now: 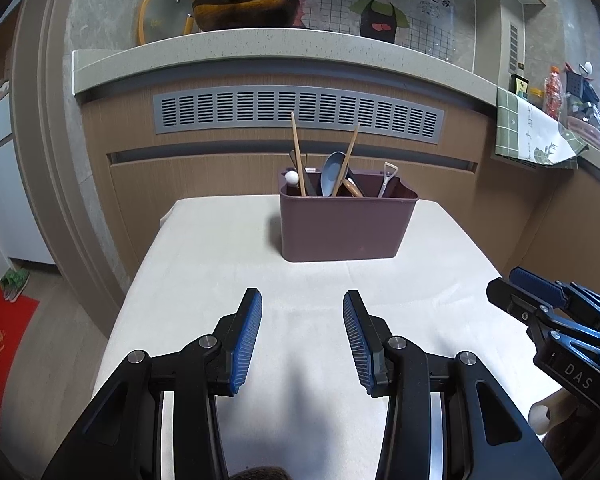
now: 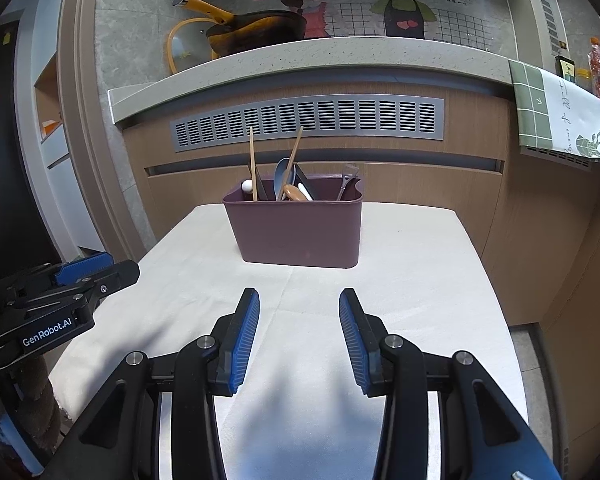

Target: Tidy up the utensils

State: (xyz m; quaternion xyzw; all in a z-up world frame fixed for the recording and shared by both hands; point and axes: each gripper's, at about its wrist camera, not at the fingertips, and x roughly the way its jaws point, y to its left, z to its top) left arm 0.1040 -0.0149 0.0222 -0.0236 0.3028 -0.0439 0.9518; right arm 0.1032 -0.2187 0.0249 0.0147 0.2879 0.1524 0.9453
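Note:
A maroon plastic utensil bin [image 1: 344, 226] [image 2: 296, 232] stands at the far end of the white-clothed table [image 1: 220, 264] [image 2: 400, 280]. Inside it lean wooden chopsticks [image 1: 298, 152] [image 2: 253, 160], a grey-blue spoon [image 1: 332, 172] [image 2: 282, 178], a small shovel-shaped metal spoon [image 1: 387, 178] [image 2: 347, 180] and several other utensils. My left gripper [image 1: 302, 300] [image 2: 100, 268] hovers open over the near part of the cloth, nothing between its blue pads. My right gripper [image 2: 299, 300] [image 1: 516, 284] is open too and empty, beside the left one, well short of the bin.
Behind the table rises a wooden cabinet front with a grey vent grille [image 1: 296, 114] under a stone counter [image 1: 260, 50]. A dark pan with a yellow handle [image 1: 244, 8] and a glass lid sit on it. A green checked cloth [image 2: 560, 112] hangs at the right. A red mat [image 1: 2, 340] lies on the floor at the left.

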